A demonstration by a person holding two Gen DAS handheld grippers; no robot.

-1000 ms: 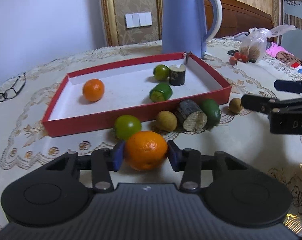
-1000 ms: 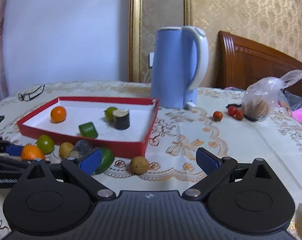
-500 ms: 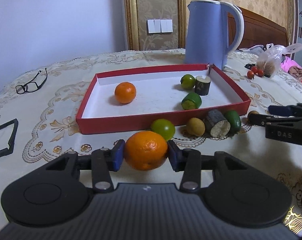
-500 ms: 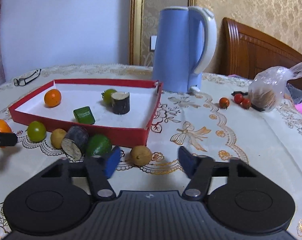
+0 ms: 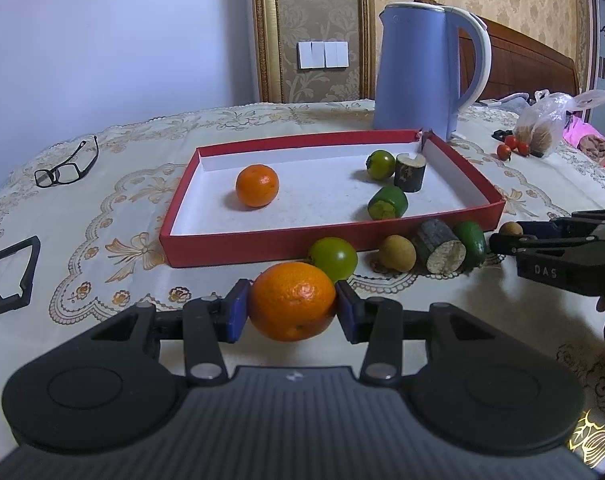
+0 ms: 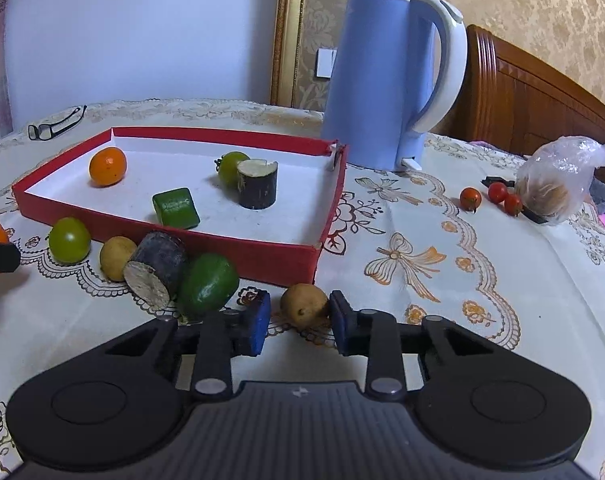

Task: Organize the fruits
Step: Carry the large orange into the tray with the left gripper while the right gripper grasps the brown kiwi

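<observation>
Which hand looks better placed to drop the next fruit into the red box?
Left, probably. The left gripper already holds an orange off the table facing the red box; the right gripper only brackets a small brown fruit on the tablecloth.

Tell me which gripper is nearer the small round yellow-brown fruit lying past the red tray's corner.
Right. The right gripper brackets that small yellow-brown fruit; the left gripper sits farther away, clamping an orange.

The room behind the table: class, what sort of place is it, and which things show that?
Probably a bedroom at home: a carved wooden headboard behind the table, patterned wallpaper, and an electric kettle on the lace tablecloth.
</observation>
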